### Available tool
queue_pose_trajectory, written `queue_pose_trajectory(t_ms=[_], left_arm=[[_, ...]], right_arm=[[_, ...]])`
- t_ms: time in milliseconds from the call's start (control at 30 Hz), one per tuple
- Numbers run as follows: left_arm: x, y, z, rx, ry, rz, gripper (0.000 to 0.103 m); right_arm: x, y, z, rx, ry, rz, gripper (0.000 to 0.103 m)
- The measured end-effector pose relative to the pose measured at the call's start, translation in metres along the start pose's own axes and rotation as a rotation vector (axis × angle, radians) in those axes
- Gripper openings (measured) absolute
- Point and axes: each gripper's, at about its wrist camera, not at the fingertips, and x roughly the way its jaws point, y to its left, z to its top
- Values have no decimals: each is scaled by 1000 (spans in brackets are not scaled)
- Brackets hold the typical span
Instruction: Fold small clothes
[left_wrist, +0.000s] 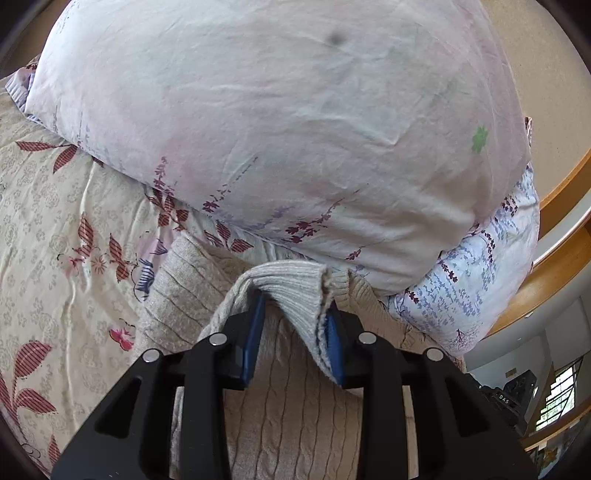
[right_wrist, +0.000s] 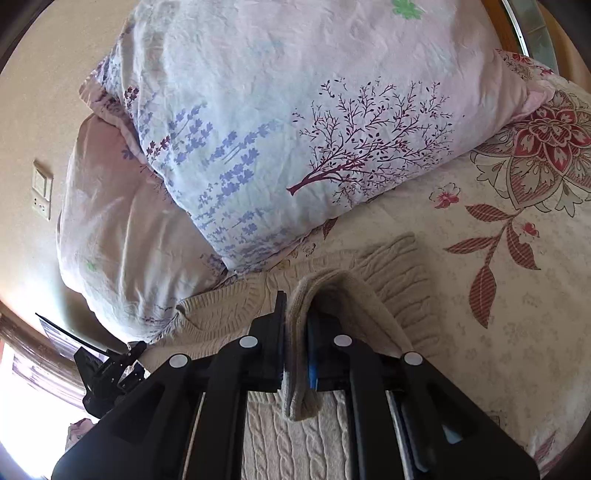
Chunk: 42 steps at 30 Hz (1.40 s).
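Two handheld grippers work a beige cable-knit sweater (left_wrist: 295, 406) spread on a cream bedsheet printed with red leaves and flowers (left_wrist: 55, 221), just below a stack of pale floral pillows (left_wrist: 277, 129). The left gripper (left_wrist: 295, 325) has its blue-padded jaws set fairly wide, a ribbed hem edge draped over and between them; whether the pads truly pinch the cloth cannot be told. The right gripper (right_wrist: 295, 339) is clenched on a folded band of the same knit (right_wrist: 299, 369), which hangs limp from the jaws (a loose tail droops below the pads). The sweater looks soft, light and stretchy, likely to sag and slide rather than hold a crease. The ribbed hem and cuffs, being denser, seem the surest places to grasp, taken deep between the pads.
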Motion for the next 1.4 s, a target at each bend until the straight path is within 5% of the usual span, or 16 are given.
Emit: queue_pose_trajectory(t_ms=[167,300,333,400,467,667,933,1133,1267,1400], left_arm=[[9,-7,-3,11,23,-2,30],[12,-4,-2,-20,5,-1,30],[12,-4,-2,-28,-1,0,34],[8,-2,-1,-36,-13,-1,43],[2,-1,0,-31,-31,-1,50],[-13,-1,2,23,-44,20,55],[-55,16,-29,215,28,74,55],[-74,20,-56,343,28,146,54],[-70,17,-69,392,44,181,52],[-66,14,-75,426,47,216,44]], right_arm=[[-1,4,-6,-26,73,-12,10],[6,-1,7,41,1,29,12],[7,-6,13,97,-27,39,18],[13,-16,22,180,-50,70,64],[14,-21,25,215,-90,70,70],[4,-22,16,141,-105,18,67],[-48,-20,-18,-130,-63,-125,52],[-58,-36,-39,-161,-17,-162,48],[-51,-33,-46,-175,17,-148,27],[-52,-24,-53,-237,4,-180,23]])
